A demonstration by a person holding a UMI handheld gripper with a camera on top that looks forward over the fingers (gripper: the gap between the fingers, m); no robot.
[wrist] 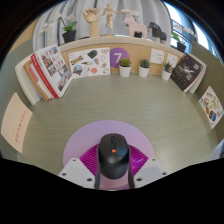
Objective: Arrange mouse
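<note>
The mouse [112, 155] is black and rounded, with a smooth matte shell, a scroll wheel down its middle and a small orange-red mark on its back. It lies on a round pink mat [84, 143] near the front of the worktop [110, 105], directly between the fingers of the hand-held gripper [112, 172]. The fingers [78, 170] are white, angular and blocky; they sit close along the mouse's two sides, but whether they press on it cannot be told.

The worktop is pale wood-grain with a curved raised edge. Along its far side stand open books [55, 70], printed cards [95, 62], a purple card with the number 7 [118, 57] and three small potted plants [144, 67] in white pots. Behind them, on a higher ledge, stand wooden figurines [93, 20].
</note>
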